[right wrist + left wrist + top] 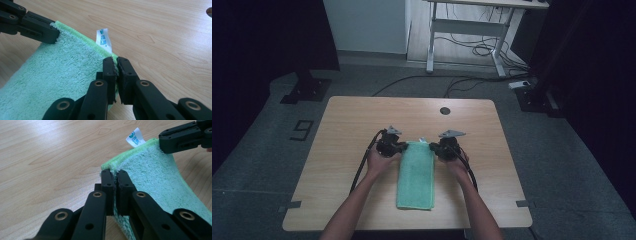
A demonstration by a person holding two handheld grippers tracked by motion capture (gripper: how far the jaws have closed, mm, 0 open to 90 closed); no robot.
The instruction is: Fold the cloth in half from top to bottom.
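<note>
**While both grippers pinch the towel, the fold waits**

While the green towel (pixel 416 175) lies as a long strip in the middle of the table (pixel 342 125), the left gripper (pixel 403 146) is clamped on its far left corner; the right gripper (pixel 432 147) is clamped on its far right corner, just beside the white tag (pixel 103 39); both corners look a little lifted. The grabbing looks done; I think the far edge must next come over to the near edge, and then the grippers must let go.
</note>
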